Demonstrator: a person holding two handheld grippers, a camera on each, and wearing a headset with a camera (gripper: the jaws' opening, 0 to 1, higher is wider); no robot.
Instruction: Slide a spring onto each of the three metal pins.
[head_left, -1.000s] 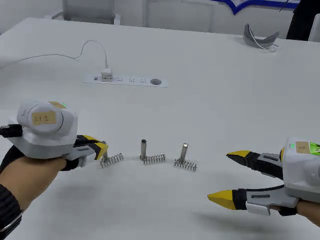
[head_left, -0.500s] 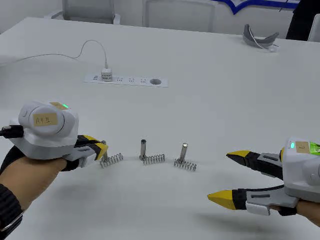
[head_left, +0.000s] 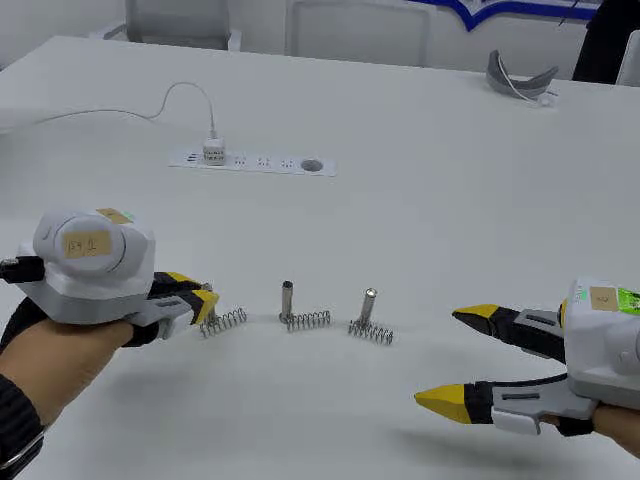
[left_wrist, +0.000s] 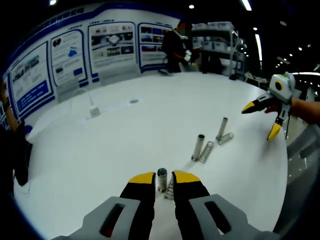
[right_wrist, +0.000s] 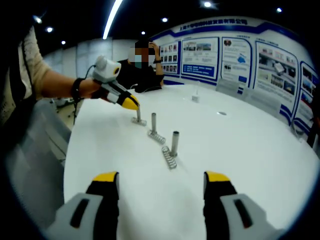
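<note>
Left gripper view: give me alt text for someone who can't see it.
The yellow-tipped jaws of the left gripper flank an upright metal pin on a white table, a spring lying by its base. Farther off stand a second pin and a third pin with loose springs lying beside them; the open right gripper shows at right.

yellow paper sticker (head_left: 87, 243) on white left gripper (head_left: 205, 300): handwriting, illegible | pale sticker (head_left: 603, 296) on white right gripper (head_left: 452, 355): marks unreadable | blue-and-white wall poster panels (right_wrist: 235, 57): print too blurred | legible text: none
</note>
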